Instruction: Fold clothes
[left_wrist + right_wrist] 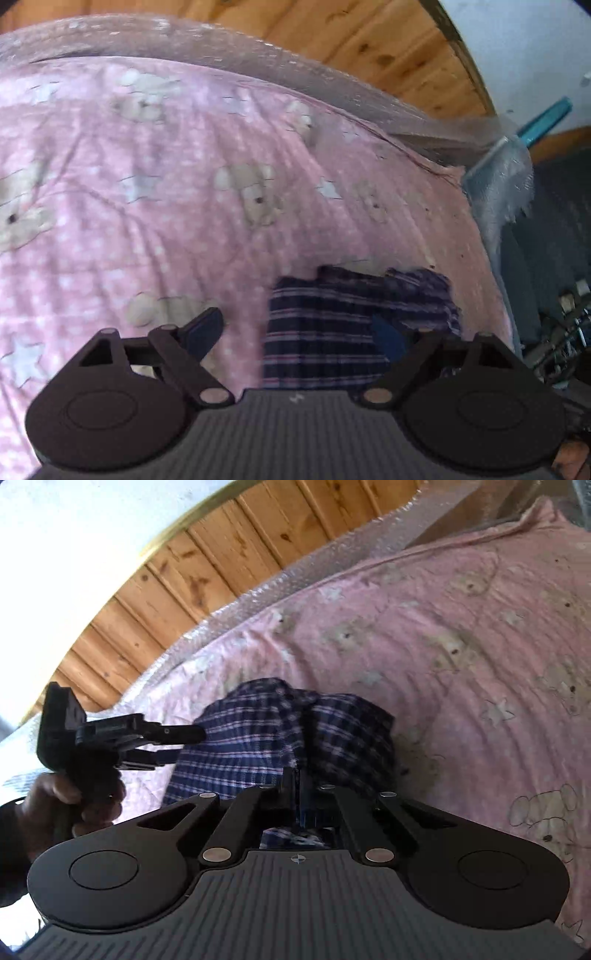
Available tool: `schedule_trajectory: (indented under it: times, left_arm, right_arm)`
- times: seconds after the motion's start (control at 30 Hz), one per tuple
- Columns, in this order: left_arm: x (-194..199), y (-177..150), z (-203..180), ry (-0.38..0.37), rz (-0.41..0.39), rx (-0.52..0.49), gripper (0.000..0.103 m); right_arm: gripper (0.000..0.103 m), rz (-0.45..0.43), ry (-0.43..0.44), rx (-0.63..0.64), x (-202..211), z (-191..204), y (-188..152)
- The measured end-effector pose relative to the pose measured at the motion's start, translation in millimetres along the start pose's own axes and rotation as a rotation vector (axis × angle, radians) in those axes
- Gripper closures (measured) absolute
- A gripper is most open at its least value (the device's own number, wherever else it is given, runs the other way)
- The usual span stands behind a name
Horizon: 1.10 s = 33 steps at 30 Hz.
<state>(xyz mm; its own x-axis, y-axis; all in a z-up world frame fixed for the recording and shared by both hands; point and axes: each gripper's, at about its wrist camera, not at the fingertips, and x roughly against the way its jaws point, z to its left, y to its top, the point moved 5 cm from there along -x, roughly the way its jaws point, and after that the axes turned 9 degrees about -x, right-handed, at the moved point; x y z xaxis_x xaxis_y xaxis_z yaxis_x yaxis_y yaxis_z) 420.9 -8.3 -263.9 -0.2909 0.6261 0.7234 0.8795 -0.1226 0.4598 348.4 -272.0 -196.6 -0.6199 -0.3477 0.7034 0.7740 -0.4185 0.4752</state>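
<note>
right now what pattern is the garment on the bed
Navy plaid garment with pale pink-white lines; right wrist view shows it best.

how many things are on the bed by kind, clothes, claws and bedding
Clothes: 1, the plaid garment, dark blue with pale stripes.
Claws: 2, the left claw and the right claw.
Bedding: 1, the pink bear-print sheet.
Total: 4
</note>
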Motion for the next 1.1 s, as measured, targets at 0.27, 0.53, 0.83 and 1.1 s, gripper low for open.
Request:
schedule_trajectory:
  times: [0.27, 0.53, 0.83, 1.1]
  left_arm:
    - [8.4, -8.4, -28.2, -0.035, -0.012, -0.079, 0.092]
    - [178.2, -49.2, -17.3, 0.244, -0.281, 0.101, 0.090]
    - [171.0, -61.5, 43.9, 0.266, -0.143, -0.071, 0.068]
    - [149.4, -18.5, 38.2, 0.239, -0.104, -0.322, 0.054]
  right_arm:
    - [0.084, 0.078, 0.040, 0.024, -31.5, -8.1, 16.8]
    - [0.091, 0.153, 0.388, 0.510, -48.7, 129.0, 62.3]
    - [0.045, 0.116, 0.238, 0.166, -68.9, 88.4, 61.0]
    - [0.046, 0.207, 0.116, 0.160, 62.8, 4.5, -89.6]
